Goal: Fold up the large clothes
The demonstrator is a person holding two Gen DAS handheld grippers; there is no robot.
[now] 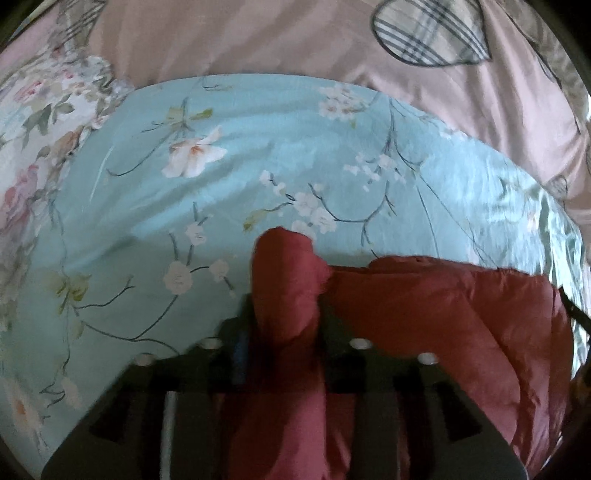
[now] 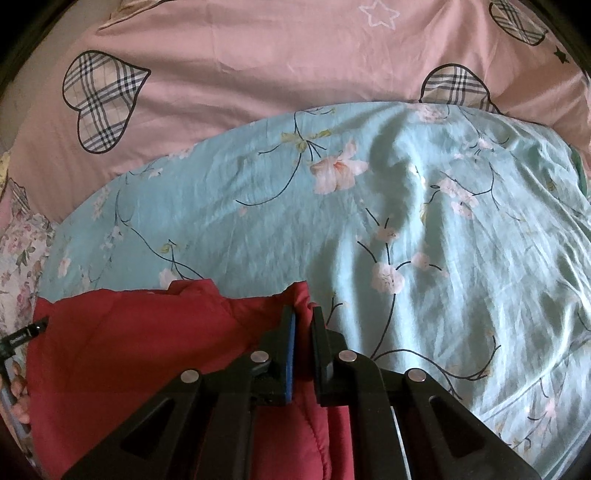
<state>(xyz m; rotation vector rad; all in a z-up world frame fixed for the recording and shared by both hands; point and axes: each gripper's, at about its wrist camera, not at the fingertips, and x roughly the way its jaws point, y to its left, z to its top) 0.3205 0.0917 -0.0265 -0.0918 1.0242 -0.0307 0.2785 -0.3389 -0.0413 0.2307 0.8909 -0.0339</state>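
Left gripper [image 1: 286, 295] clenched on a bunched fold of the red padded garment [image 1: 443, 314]; fabric bulges above the jaws. Right gripper [image 2: 303, 325] likewise clamps the garment's [image 2: 129, 350] other edge. Garment lies at the near edge of the light-blue floral quilt [image 1: 258, 155], stretched between both grippers. Right wrist view alone shows the blue pad [image 2: 291, 354] clearly, plus a white star [image 2: 380, 14] on the far pink sheet [image 2: 258, 66]. Left view is blurred.
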